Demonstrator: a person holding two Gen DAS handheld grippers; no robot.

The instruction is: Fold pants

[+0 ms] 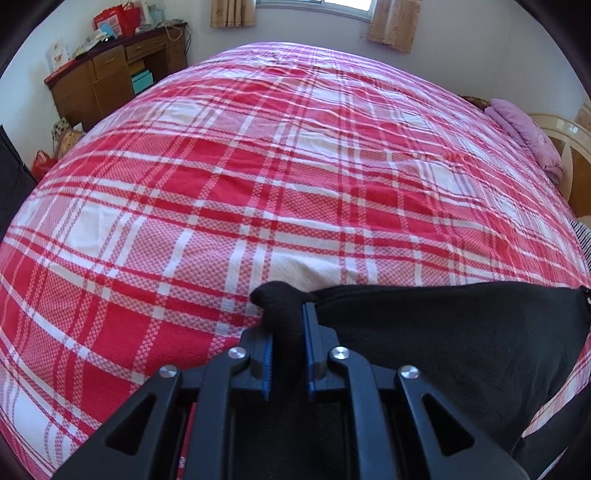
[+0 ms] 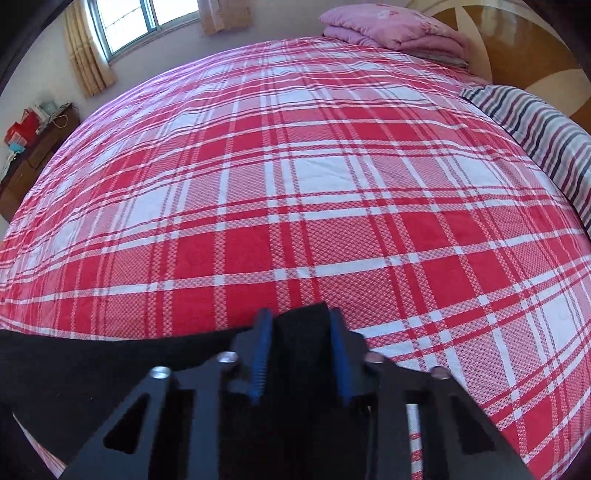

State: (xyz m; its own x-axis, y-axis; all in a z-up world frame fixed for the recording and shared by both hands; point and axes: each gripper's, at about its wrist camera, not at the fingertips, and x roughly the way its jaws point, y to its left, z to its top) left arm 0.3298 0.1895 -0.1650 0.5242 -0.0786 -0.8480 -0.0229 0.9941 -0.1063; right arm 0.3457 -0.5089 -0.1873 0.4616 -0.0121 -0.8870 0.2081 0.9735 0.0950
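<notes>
Black pants (image 1: 443, 332) lie at the plaid bed's (image 1: 258, 166) near edge, pinched by left gripper (image 1: 288, 325) and right gripper (image 2: 301, 332), pink quilt (image 2: 399, 29) and striped bedding (image 2: 535, 122) at far right corner.

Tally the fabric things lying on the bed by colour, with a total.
Black: 1, the pants, pinched at one end by the left tongs and at the other by the right tongs
Pink: 1, the folded quilt
Striped: 1, the striped cover
Red plaid: 1, the bedsheet
Total: 4
</notes>
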